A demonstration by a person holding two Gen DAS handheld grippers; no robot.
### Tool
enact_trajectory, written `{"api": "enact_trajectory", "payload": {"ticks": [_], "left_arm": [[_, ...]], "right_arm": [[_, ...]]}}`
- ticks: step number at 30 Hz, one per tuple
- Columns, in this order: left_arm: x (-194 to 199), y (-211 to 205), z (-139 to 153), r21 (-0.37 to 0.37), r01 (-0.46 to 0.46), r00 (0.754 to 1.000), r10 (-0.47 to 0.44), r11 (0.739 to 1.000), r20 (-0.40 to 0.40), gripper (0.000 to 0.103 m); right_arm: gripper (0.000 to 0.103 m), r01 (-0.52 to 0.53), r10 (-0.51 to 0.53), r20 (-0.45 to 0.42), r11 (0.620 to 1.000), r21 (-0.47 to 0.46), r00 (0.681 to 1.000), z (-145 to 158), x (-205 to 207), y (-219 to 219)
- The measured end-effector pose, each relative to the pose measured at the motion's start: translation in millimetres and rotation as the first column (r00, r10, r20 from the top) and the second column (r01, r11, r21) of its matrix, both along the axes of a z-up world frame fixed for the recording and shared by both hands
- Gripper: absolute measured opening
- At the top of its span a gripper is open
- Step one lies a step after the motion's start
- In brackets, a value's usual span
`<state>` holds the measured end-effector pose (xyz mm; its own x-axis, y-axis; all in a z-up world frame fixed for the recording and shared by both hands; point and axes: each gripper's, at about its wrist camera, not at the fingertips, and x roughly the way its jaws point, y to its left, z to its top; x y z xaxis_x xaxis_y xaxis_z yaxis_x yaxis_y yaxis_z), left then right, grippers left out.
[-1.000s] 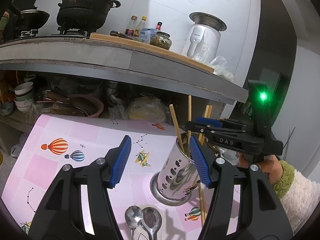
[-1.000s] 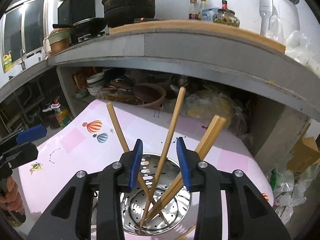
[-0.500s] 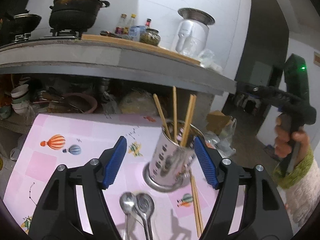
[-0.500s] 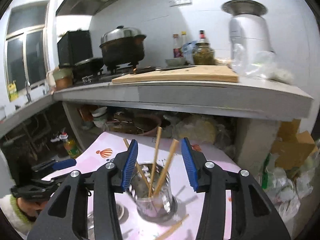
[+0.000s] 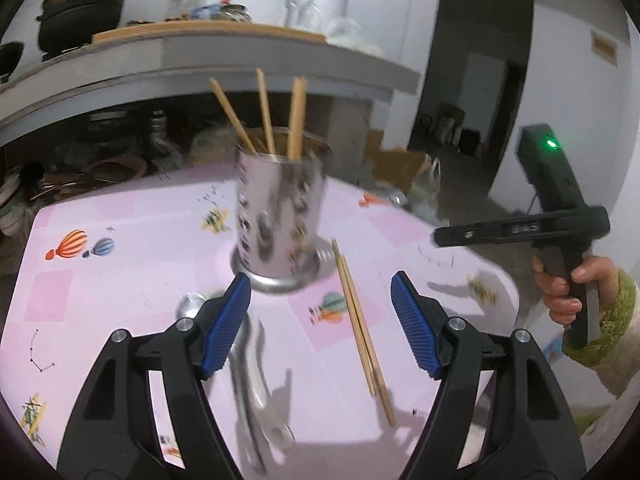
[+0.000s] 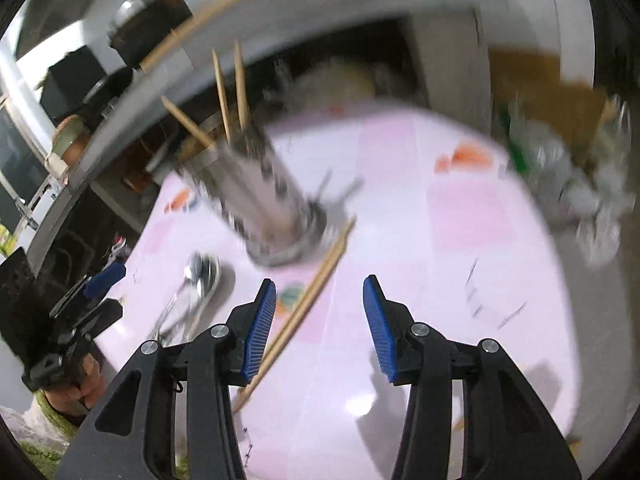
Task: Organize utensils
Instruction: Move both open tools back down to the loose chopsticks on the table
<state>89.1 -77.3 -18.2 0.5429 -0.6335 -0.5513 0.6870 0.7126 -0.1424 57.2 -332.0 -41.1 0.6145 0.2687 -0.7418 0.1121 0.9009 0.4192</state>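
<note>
Left hand-held gripper held wide with nothing between its pads, right hand-held gripper parted and empty, chopsticks on pink worktop, spoons beside, holder beyond, doorway seen only from the left.

Utensil holder: shiny perforated metal. Chopsticks: pale matt wood. Spoons: polished metal. Tablecloth: smooth, slightly glossy pink printed sheet. Left gripper pads: ribbed blue, on matt black plastic. Sleeve, far right: fuzzy green knit.
</note>
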Motion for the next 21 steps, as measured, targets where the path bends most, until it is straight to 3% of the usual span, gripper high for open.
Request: {"api": "enact_trajectory", "payload": {"ticks": [4, 10, 21], "left_arm": [[-16, -14, -22, 0.075, 0.038, 0.999, -0.038, 0.996, 0.001, 0.069], [-20, -34, -44, 0.122, 0.076, 0.997, -0.074, 0.99, -0.016, 0.068], [-16, -62, -70, 0.206, 0.125, 0.992, -0.124, 0.971, -0.017, 0.035]], "right_arm": [[0.044, -0.04, 0.042, -0.075, 0.999, 0.028, 0.996, -32, 11, 26], [0.036, -0.072, 0.071, -0.138, 0.997, 0.001, 0.988, -54, 28, 52], [0.023, -0.073, 0.062, -0.19, 0.996, -0.054, 0.98, -67, 47, 64]]}}
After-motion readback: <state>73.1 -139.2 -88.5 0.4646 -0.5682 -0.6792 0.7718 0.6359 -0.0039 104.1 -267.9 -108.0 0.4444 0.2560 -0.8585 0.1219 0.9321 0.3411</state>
